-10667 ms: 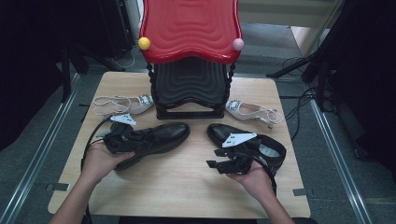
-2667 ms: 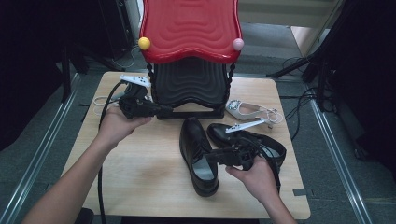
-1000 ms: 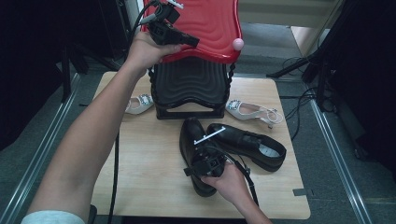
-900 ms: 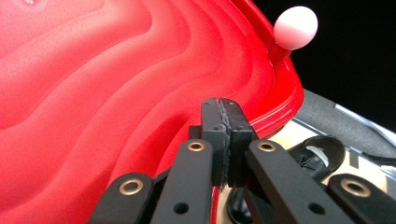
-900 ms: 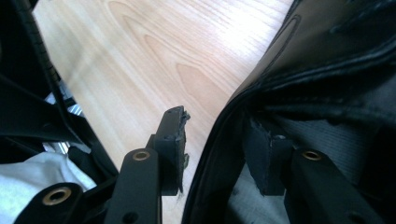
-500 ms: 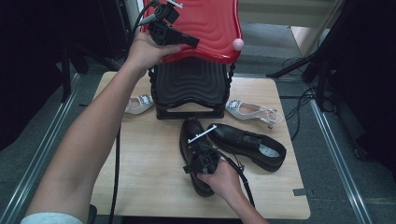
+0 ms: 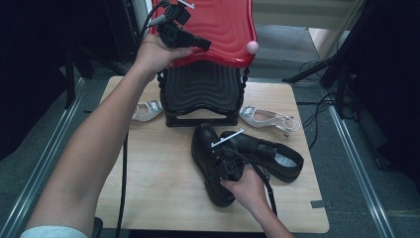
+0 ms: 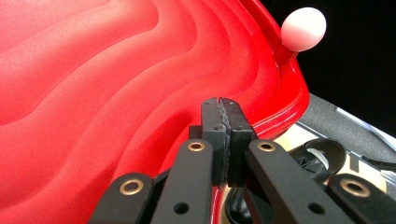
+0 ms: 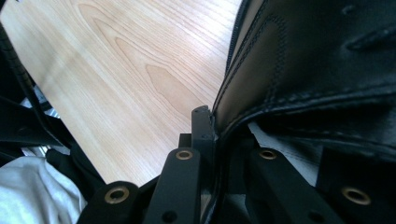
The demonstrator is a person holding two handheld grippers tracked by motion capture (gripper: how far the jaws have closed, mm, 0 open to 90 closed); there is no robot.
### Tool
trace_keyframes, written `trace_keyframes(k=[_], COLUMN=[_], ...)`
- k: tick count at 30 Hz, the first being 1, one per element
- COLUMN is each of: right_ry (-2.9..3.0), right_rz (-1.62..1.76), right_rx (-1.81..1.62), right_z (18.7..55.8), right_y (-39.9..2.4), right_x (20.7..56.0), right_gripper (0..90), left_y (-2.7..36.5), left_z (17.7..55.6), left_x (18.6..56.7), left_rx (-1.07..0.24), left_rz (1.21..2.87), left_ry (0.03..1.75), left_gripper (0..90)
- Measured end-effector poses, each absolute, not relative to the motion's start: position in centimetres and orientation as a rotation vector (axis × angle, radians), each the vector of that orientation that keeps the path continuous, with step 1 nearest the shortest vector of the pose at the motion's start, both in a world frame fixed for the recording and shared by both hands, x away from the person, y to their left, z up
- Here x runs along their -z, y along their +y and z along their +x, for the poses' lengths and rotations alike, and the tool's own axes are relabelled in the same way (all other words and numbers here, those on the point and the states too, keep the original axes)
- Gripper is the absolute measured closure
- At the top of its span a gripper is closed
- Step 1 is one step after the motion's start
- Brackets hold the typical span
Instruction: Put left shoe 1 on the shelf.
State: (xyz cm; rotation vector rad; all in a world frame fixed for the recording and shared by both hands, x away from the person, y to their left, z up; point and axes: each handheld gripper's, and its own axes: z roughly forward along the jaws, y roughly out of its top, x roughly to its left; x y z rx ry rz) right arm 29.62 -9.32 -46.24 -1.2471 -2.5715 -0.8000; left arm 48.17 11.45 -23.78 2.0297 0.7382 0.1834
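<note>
While the left claw (image 7: 200, 44), jaws pressed together, pins up the glossy red wavy plastic lid (image 7: 218, 25), the right claw (image 7: 224, 161) has just been closing and now pinches the collar of the black leather lace-up shoe (image 7: 210, 158) on the wooden tabletop (image 7: 158, 168). Lifting and stowing remain; the black ribbed rack (image 7: 200, 91) underneath looks vacant.

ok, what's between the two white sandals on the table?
High view: the black rack tier stands between the left white sandal and the right white sandal.
</note>
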Motion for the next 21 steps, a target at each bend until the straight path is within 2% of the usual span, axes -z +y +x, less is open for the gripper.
trace_keyframes(k=[13,21], right_ry=[-2.442,-2.383], right_rz=[-1.241,-1.174], right_rx=[0.971,1.084], right_z=[30.9,31.0], right_y=[-12.1,-12.7], right_x=[43.9,40.8], right_gripper=[87.2,87.2], left_y=[11.6,11.6], left_z=[48.3,48.2], left_x=[23.8,23.9], left_rx=[-0.18,-0.184], left_rz=[2.037,2.034], left_ry=[0.759,0.763], left_gripper=[90.0,90.0])
